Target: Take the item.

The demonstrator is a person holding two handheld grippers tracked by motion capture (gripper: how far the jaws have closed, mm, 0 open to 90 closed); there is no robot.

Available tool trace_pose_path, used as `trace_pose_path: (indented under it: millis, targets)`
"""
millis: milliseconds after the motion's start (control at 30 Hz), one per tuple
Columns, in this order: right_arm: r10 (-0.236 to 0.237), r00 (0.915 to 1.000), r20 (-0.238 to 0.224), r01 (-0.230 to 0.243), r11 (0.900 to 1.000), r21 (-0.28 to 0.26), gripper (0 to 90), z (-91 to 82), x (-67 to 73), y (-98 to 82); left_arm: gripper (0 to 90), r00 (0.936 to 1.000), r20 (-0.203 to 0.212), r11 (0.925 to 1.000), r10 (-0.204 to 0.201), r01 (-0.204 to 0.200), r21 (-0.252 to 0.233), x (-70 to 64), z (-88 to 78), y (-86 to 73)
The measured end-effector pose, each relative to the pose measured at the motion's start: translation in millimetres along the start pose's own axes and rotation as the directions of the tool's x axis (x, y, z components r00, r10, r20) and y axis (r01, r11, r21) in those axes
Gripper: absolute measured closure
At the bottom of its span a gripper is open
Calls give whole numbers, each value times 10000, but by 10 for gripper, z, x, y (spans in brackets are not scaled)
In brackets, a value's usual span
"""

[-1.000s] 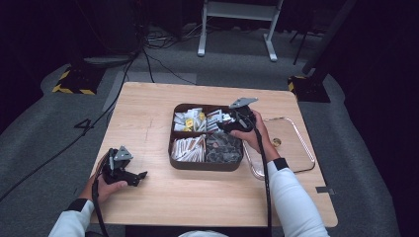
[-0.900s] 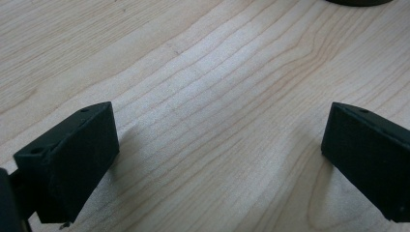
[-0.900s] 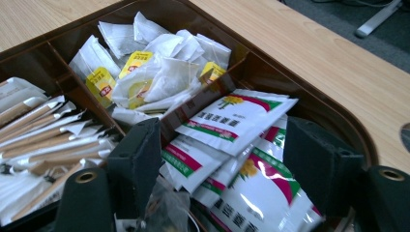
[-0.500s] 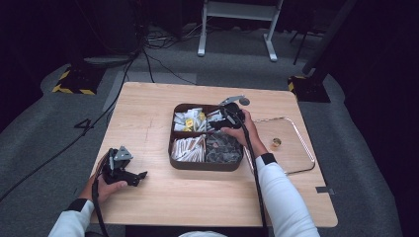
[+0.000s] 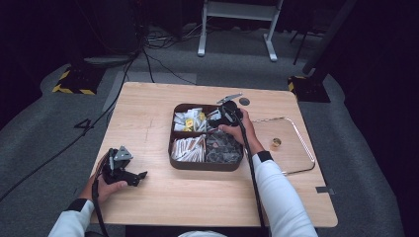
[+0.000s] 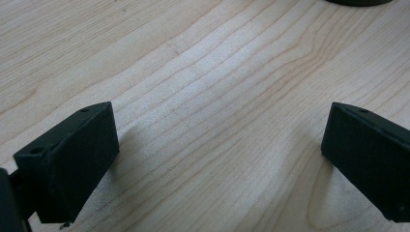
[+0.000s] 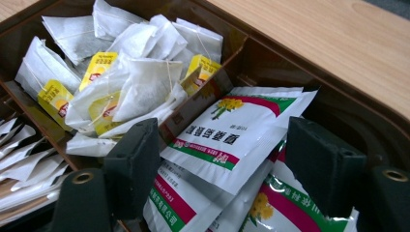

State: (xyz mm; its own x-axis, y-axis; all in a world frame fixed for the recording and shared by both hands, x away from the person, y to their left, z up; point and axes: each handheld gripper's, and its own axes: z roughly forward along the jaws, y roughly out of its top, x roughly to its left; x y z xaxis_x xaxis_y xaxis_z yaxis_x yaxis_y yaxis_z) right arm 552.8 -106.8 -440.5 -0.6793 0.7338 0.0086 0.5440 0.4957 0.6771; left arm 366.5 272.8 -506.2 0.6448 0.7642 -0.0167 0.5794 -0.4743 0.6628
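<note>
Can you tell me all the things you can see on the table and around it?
Light wooden table: one, middle of the room.
Dark brown four-compartment tray: one, table centre.
White tea bags with yellow tags: many, tray's far-left compartment.
White sachets with red and green stripes: several, far-right compartment.
Pale paper sticks: a bundle, near-left compartment.
Dark packets: a pile, near-right compartment.
Clear lid with a gold knob: one, right of the tray.
Right gripper: black, fingers open around the top sachet.
Left gripper: black, open, over bare table.
</note>
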Motion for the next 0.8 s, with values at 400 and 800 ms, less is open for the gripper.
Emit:
trace_pose_path:
  millis: [400, 800]
  targets:
    - [-443, 9988, 229, 446, 9989, -132, 486, 42, 99, 100, 1, 10000, -3, 10000, 5, -5, 1, 0, 0, 0]
    - [-160, 9995, 261, 167, 9995, -265, 814, 99, 102, 102, 2, 10000, -1, 10000, 4, -4, 1, 0, 0, 0]
